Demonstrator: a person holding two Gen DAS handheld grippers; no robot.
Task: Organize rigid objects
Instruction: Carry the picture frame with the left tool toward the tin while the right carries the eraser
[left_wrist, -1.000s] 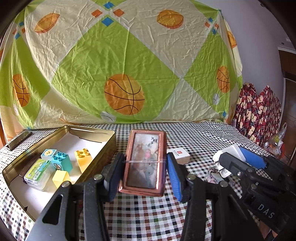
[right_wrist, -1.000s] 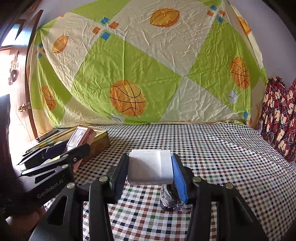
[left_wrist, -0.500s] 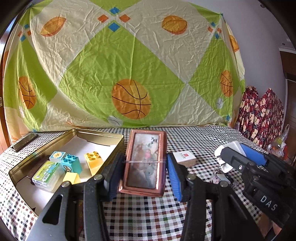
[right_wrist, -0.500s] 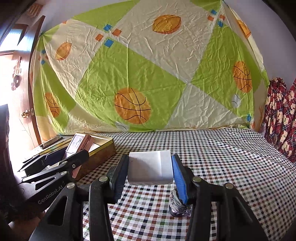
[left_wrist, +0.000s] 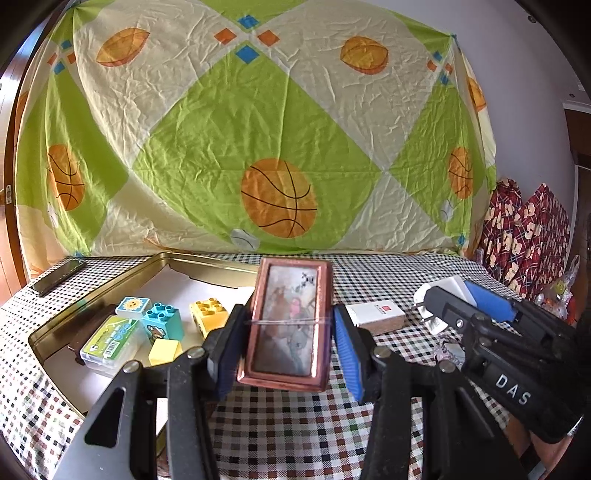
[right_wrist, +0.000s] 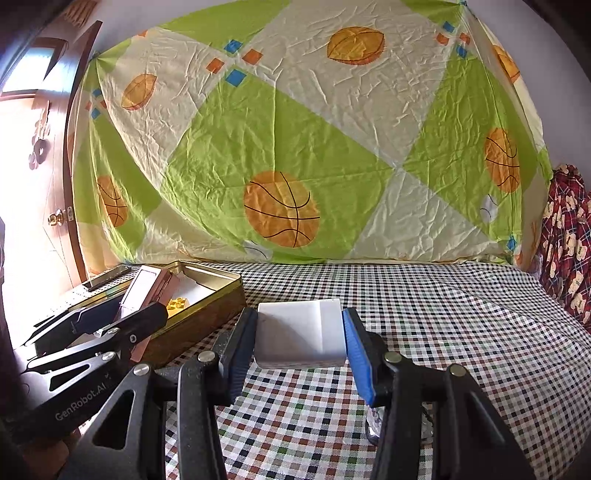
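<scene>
our left gripper clamps a copper case; our right gripper pinches a white charger; gold tin at ten o'clock

Centre and right of the right wrist frame, the checkered tablecloth lies bare — open passage. At left the gold tin walls that side. In the left wrist frame, toy blocks and a clear case crowd the tin's lower left; its white floor is free upper right — a small white box sits right of centre.
</scene>
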